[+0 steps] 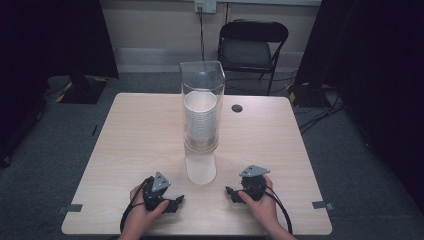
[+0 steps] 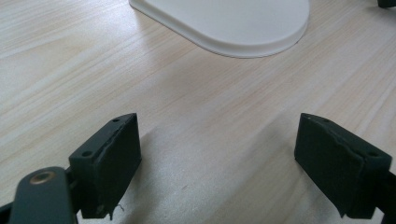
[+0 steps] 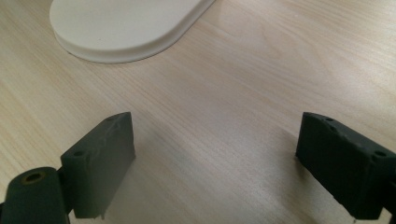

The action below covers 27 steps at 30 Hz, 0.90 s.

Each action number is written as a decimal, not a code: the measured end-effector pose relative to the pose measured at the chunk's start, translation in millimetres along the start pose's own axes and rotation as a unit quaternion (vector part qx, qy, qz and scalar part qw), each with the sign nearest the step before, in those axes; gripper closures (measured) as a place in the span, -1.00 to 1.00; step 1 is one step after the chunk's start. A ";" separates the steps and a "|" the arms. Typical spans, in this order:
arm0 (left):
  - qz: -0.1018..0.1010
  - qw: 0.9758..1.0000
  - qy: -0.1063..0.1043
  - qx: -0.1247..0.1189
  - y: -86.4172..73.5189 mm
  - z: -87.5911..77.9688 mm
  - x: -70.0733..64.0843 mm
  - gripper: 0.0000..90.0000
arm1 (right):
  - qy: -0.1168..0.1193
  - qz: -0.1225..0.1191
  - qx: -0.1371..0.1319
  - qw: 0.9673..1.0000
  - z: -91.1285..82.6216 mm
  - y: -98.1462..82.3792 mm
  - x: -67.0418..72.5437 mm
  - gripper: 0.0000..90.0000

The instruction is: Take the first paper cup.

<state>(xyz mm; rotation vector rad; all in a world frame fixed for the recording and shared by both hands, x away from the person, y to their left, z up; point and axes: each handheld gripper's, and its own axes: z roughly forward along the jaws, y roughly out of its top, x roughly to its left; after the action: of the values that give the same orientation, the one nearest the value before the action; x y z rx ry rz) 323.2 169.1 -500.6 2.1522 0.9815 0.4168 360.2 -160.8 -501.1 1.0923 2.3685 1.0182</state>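
A tall clear cup dispenser stands at the middle of the wooden table, with a stack of white cups inside and a white base plate reaching toward me. My left gripper rests near the front edge, left of the base, held in a hand, its jaws wide apart with nothing between them. My right gripper lies to the right of the base, also open and empty. The base's rounded white edge lies ahead of the left jaws, and the same edge ahead of the right jaws.
A round cable hole sits in the table behind the dispenser. A black folding chair stands beyond the far edge. Tape marks sit at the front corners. Bare wood lies on both sides of the dispenser.
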 end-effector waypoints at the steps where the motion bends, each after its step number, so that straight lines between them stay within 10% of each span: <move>1: 0.000 1.000 0.000 0.000 0.0 0.0 0.0 -0.69 | 0.000 0.000 0.000 1.000 0.0 0.0 0.0 -0.76; 17: -0.005 1.000 -0.003 -0.007 0.1 1.0 -0.3 -0.69 | 0.026 -0.035 -0.006 0.999 1.6 11.6 14.0 -0.59; 27: -0.004 1.000 -0.003 -0.006 0.1 1.0 -0.2 -0.69 | 0.062 -0.032 -0.070 0.995 -5.5 55.9 28.8 -0.57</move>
<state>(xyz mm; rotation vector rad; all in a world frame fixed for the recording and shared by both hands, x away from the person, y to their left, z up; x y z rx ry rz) 323.7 168.4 -501.2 2.1367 0.9824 0.4117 367.5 -116.3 -456.8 0.9220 2.3693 1.2399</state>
